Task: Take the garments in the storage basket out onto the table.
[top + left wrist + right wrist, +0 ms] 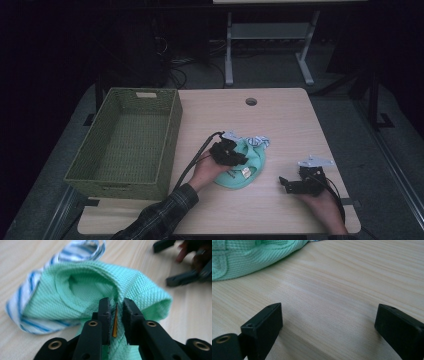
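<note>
Pinching a fold of the mint-green waffle-knit garment (100,287), my left hand-held gripper (116,306) has its jaws nearly together, an orange tag between them. The garment lies mid-bench (280,115) on a blue-striped cloth (22,305), right of the woven basket (125,140). My right hand-held gripper (329,322) rests wide open, holding nothing.

The high view looked forward and down over the table (280,115); both gripper views sat low, close beside the green garment (105,285), which all shared.
</note>
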Demonstrator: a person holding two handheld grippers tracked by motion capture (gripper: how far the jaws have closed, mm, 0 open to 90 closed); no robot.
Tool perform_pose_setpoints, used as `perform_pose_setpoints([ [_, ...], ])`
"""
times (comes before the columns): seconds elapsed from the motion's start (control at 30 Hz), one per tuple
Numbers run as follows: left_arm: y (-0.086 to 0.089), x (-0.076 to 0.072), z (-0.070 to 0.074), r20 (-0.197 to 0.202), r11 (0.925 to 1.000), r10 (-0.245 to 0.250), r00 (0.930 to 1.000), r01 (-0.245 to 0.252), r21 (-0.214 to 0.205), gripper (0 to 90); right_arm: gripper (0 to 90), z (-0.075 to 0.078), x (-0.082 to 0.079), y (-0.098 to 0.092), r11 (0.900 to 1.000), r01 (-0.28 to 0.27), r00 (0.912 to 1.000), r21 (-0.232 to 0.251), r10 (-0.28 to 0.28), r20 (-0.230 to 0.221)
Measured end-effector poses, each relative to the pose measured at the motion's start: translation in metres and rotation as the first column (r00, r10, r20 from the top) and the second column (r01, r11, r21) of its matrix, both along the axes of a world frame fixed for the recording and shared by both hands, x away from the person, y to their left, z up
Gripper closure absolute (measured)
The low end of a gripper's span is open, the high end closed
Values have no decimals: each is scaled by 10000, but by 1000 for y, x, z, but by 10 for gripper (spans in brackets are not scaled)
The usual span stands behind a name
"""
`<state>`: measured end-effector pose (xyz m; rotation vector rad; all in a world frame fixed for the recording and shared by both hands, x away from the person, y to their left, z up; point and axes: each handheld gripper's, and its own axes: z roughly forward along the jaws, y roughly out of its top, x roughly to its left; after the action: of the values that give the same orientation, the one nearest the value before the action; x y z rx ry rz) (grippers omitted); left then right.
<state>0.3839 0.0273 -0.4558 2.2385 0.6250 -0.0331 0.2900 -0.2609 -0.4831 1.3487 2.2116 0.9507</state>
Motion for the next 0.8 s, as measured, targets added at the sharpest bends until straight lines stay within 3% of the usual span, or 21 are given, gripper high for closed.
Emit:
perform_pose_setpoints([
  [0.1,0,0,1,-9,10000,-27,10000,27,13,685,72,0,0,0,10000,-2,10000,-4,2,0],
  [0.27,8,-1,16,300,9999,85,9995,-83,-77,532,71,0,0,0,10000,1,10000,-1,-1,0],
  [0.4,17,-3,28,536,9996,229,9983,-221,-164,516,71,0,0,0,10000,1,10000,-1,-1,-1],
  [0.47,24,-5,35,783,9994,306,9965,-294,-159,555,71,0,0,0,10000,-16,10000,-19,16,30],
  [0.63,39,-10,39,1044,9979,611,9927,-632,167,782,72,0,0,0,10000,-10,10000,-7,10,9],
  [0.7,46,-12,39,933,9972,646,9935,-678,315,875,72,0,0,0,10000,-12,10000,-9,12,10],
  [0.8,53,-15,35,622,9944,860,9944,-895,554,896,71,0,0,0,10000,-19,10000,-8,19,12],
])
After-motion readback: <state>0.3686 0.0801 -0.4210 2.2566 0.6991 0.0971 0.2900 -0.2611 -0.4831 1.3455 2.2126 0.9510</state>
